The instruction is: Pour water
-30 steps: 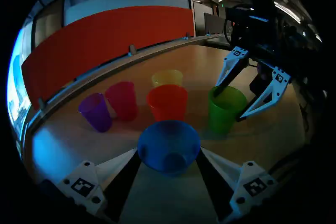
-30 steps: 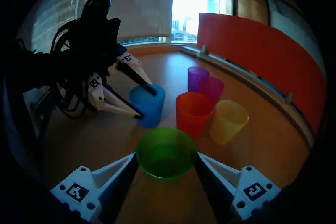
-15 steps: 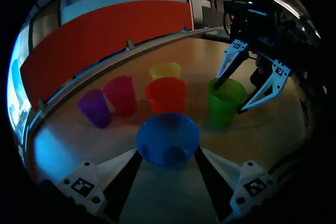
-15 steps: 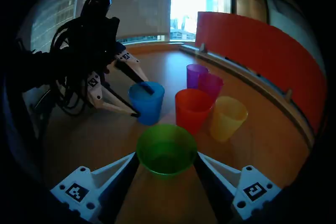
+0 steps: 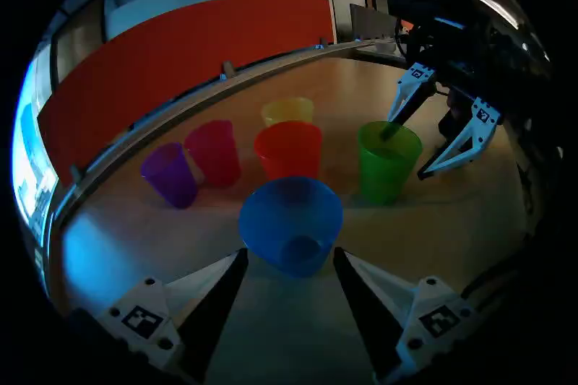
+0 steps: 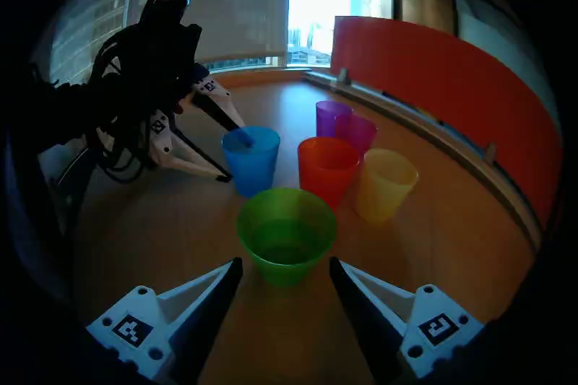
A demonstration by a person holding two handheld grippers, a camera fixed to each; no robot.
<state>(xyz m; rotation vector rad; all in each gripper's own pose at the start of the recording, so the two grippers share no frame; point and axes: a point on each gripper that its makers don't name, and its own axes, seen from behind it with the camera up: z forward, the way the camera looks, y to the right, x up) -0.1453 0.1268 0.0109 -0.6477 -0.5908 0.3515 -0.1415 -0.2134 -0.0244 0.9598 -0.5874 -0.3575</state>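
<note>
A blue cup [image 5: 291, 222] stands upright on the wooden table [image 5: 433, 226], just ahead of my left gripper [image 5: 289, 253]. That gripper is open, with its fingertips beside the cup's base. A green cup [image 6: 287, 232] stands the same way in front of my right gripper [image 6: 284, 262], also open. The left gripper view has the green cup [image 5: 389, 159] and the right gripper [image 5: 406, 152] flanking it loosely. In the right gripper view the blue cup [image 6: 251, 159] stands with the left gripper [image 6: 233, 155] beside it. I cannot tell whether either cup holds water.
Behind the two cups stand an orange cup [image 5: 289, 148], a yellow cup [image 5: 287, 110], a pink cup [image 5: 213, 152] and a purple cup [image 5: 169, 173]. A red partition [image 5: 180, 53] runs along the table's far edge. A person's dark sleeve [image 6: 65, 125] holds the left gripper.
Both grippers have drawn back a little. The blue and green cups, which sat tight between the fingers, now stand slightly ahead of the fingertips.
</note>
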